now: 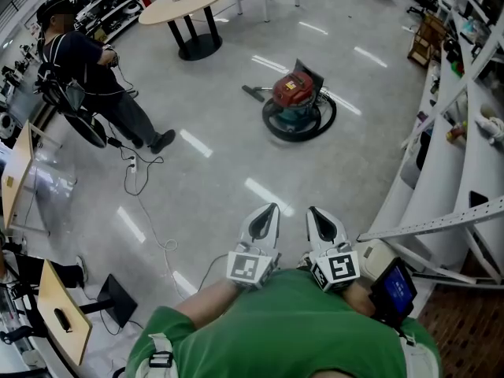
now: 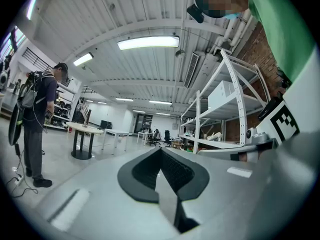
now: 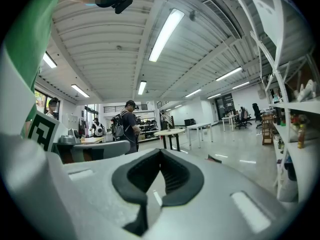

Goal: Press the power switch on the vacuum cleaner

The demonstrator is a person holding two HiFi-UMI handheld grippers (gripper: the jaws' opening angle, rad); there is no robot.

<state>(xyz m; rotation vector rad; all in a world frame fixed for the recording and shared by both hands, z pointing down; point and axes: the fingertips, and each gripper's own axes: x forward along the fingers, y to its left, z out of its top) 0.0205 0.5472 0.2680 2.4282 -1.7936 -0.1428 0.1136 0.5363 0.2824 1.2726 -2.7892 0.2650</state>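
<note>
The vacuum cleaner (image 1: 297, 101), a red canister on a round teal base, stands on the grey floor well ahead of me, with its hose and nozzle lying to its left. I cannot make out its power switch from here. My left gripper (image 1: 270, 209) and right gripper (image 1: 313, 211) are held side by side close to my chest and point forward, far short of the vacuum. In the left gripper view the black pads (image 2: 150, 170) meet at the tip with nothing between them. The right gripper's pads (image 3: 172, 176) meet the same way.
A person (image 1: 87, 69) stands at the far left beside a cable (image 1: 146, 203) that trails across the floor. A round table (image 1: 183, 2) is behind the vacuum. White shelving (image 1: 465, 132) lines the right side, and desks (image 1: 59, 313) stand at the near left.
</note>
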